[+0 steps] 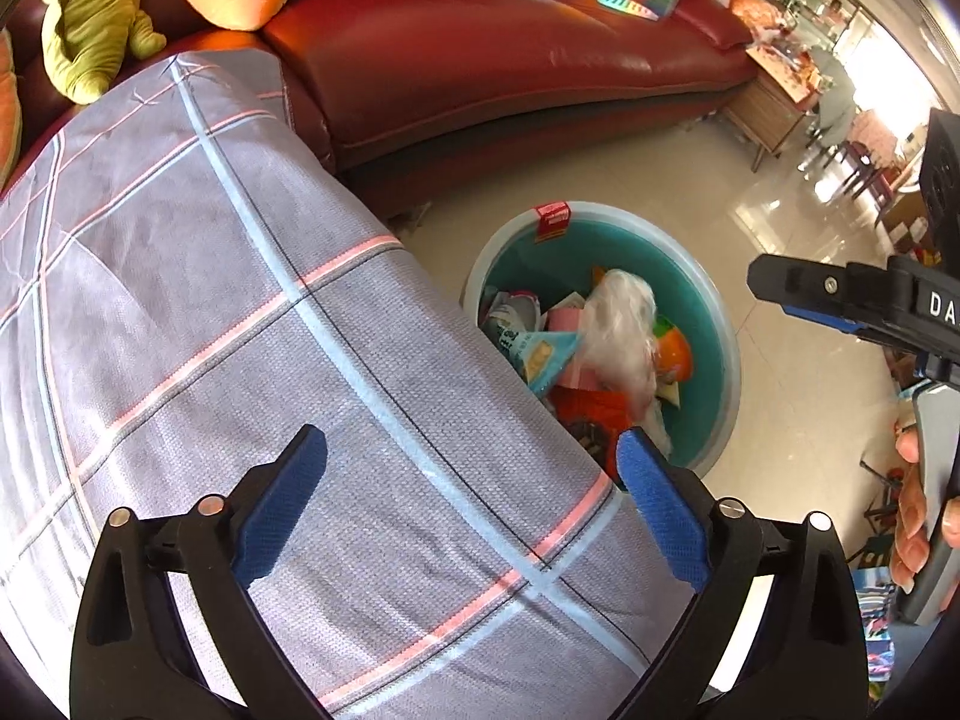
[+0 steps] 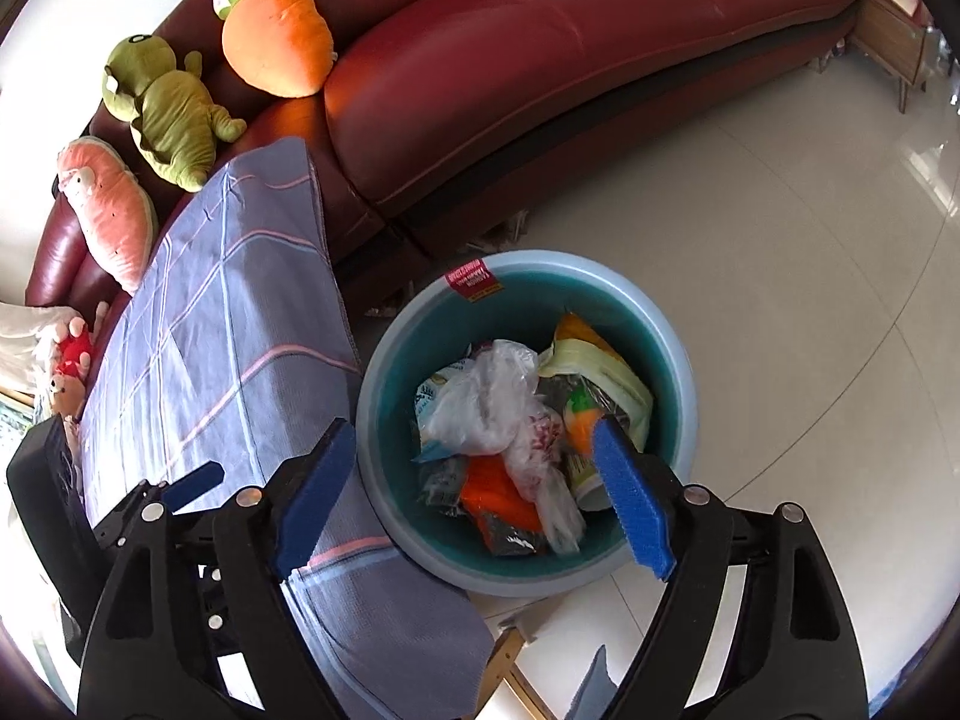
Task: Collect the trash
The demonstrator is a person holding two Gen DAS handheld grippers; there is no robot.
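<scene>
A round bin, pale blue outside and teal inside point(image 1: 717, 324) point(image 2: 678, 372), stands on the floor beside the cloth-covered table point(image 1: 240, 300) point(image 2: 240, 330). It holds several wrappers and a crumpled clear plastic bag point(image 2: 498, 402), which looks blurred in the left wrist view point(image 1: 618, 324). My right gripper point(image 2: 474, 429) hangs open above the bin; the bag lies below it, free of the blue pads. My left gripper point(image 1: 471, 441) is open over the plaid cloth with nothing between its fingers. A hand point(image 1: 912, 516) holds the right gripper at the left wrist view's right edge.
A red leather sofa point(image 2: 540, 60) curves behind the bin, with a green plush toy point(image 2: 168, 114), an orange carrot plush point(image 2: 276, 42) and a pink plush point(image 2: 114, 210) on it. Pale glossy tiles point(image 2: 810, 300) spread to the right. A wooden side table point(image 1: 774, 102) stands past the sofa's end.
</scene>
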